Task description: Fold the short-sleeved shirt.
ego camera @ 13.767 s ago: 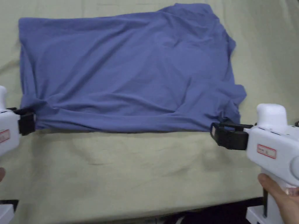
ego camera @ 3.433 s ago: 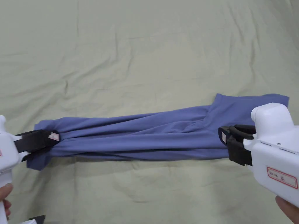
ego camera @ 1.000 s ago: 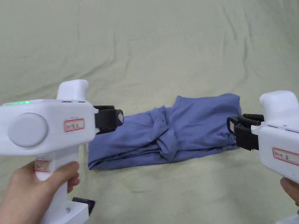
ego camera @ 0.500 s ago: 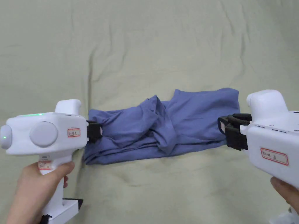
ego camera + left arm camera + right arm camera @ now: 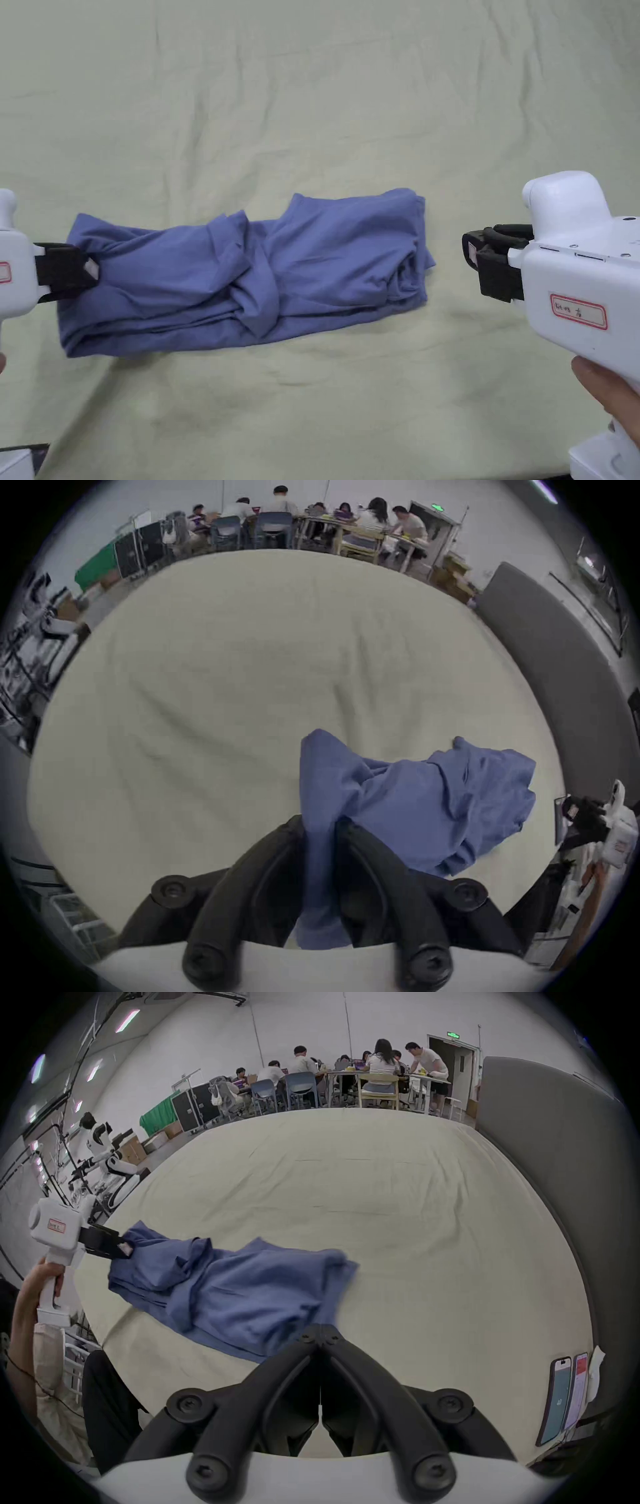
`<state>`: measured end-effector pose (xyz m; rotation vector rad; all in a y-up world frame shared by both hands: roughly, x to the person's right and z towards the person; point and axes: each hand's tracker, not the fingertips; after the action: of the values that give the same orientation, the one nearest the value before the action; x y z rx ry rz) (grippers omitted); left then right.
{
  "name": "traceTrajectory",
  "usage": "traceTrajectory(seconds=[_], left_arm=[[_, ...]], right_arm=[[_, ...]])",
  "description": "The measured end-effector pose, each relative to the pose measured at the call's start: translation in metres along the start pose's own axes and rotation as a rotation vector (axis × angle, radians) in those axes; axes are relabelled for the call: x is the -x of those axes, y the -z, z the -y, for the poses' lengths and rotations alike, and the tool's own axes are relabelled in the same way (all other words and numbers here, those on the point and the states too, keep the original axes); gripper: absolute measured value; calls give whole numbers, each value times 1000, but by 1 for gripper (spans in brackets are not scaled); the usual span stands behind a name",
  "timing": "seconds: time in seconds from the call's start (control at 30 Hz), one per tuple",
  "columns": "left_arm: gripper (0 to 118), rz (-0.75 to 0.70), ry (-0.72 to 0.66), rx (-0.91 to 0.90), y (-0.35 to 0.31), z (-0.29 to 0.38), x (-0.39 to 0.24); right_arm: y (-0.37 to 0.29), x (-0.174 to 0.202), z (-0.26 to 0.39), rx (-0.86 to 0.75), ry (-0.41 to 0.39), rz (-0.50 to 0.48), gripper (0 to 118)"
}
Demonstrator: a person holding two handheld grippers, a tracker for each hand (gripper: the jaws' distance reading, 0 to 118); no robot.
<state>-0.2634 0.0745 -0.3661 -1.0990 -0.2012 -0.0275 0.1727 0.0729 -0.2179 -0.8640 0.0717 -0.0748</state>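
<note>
Shirt lies on the sheet, between both tongs.

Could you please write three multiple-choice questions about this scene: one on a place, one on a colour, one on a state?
1. Where does the shirt lie?
A. on the sheet
B. on a chair
C. on the floor

2. What colour is the shirt?
A. red
B. blue
C. white

3. What grips the shirt?
A. both grippers
B. the right gripper
C. the left gripper

Key: 1 A, it rests on the pale green sheet. 2 B, the cloth is blue. 3 C, cloth sits between the left jaws, while the right jaws are shut, clear of it.
</note>
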Motion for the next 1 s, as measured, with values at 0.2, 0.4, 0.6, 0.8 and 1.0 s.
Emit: traceTrajectory(seconds=[0.2,0.4,0.6,0.8,1.0], left_arm=[[14,-3,128,-15,-23,-10,-62],[14,227,241,4,4,-24,-167],[14,331,322,98,58,-28,-252],[73,535,121,226,97,-37,-265],[90,426,181,-6,28,-39,-228]], right_arm=[[-4,-6,-4,-25,9,-16,2],[-6,-22,-1,-32,28,-2,2],[-10,-48,11,-22,75,33,2],[-8,-65,22,2,115,50,2],[-7,-66,21,6,118,47,2]])
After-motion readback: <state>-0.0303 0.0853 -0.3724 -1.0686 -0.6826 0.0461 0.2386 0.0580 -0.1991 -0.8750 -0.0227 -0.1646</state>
